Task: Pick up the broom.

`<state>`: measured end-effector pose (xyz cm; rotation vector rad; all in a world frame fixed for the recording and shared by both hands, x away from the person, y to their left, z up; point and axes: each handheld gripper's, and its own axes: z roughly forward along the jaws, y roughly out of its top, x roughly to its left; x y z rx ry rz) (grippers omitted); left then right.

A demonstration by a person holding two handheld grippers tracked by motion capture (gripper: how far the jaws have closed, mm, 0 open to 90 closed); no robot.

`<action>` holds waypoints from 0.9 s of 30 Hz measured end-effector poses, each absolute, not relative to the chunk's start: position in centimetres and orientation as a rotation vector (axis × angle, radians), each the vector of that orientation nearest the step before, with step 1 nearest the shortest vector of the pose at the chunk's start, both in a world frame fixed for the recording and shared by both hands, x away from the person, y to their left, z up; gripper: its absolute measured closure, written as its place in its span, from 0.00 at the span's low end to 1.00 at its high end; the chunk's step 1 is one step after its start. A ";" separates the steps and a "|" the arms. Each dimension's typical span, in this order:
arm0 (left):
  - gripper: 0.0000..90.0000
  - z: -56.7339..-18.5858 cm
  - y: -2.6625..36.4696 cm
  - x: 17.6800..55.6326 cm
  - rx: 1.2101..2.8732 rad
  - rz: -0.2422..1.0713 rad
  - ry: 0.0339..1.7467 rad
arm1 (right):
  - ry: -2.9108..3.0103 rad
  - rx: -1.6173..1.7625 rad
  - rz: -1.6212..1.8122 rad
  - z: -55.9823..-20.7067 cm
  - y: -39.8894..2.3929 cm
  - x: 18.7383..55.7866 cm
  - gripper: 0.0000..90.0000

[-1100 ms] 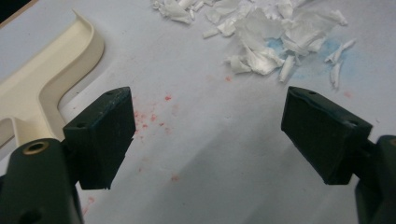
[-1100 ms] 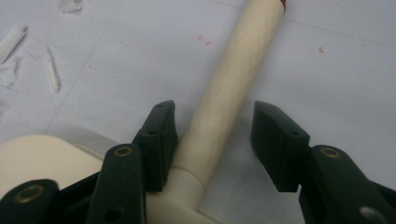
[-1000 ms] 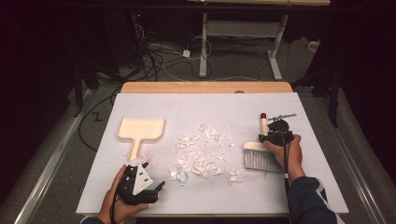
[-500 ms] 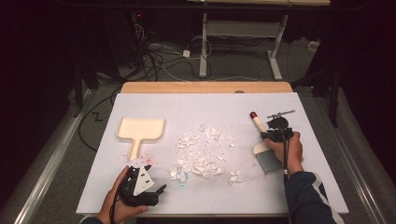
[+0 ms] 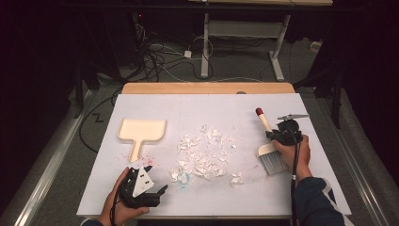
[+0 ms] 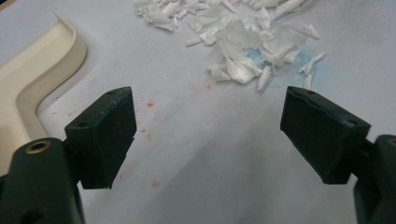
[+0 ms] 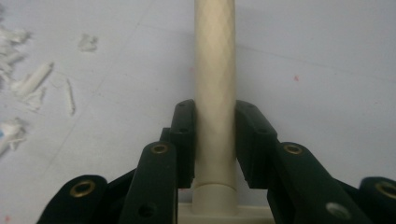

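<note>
Right gripper [image 7: 214,140] just closed on brush [image 5: 269,149] handle, right of scraps [image 5: 204,153]; brush turned since a second ago. Left gripper [image 6: 208,135] open, empty, near dustpan [image 5: 141,132]. Ready to sweep.

Black grippers [image 5: 141,188] with brass-ringed screw holes (white three-cornered plate on the left); dark blue sleeve [image 5: 313,202].

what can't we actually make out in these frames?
- Brush bristles: in the right gripper view the bottom edge cuts the head off; the handle top runs past the upper edge.
- Dustpan: the left gripper view's left edge crops it to one corner.
- Paper scraps: too small in the high view to count.
- Left gripper fingers: partly hidden by its body in the high view.
</note>
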<state>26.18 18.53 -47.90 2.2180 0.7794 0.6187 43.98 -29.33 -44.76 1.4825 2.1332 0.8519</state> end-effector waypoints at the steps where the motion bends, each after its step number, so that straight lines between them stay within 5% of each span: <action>1: 0.19 -47.9 18.5 26.2 2.216 0.620 0.781 | 2.119 1.469 0.880 -44.6 -29.6 43.7 0.80; 16: 0.20 -45.1 16.0 25.8 2.055 0.528 0.750 | 2.030 1.157 1.206 -38.3 -29.3 36.0 0.80; 27: 0.22 -41.5 2.5 27.9 1.925 0.191 0.496 | 2.009 0.975 1.308 -36.7 -24.7 31.7 0.80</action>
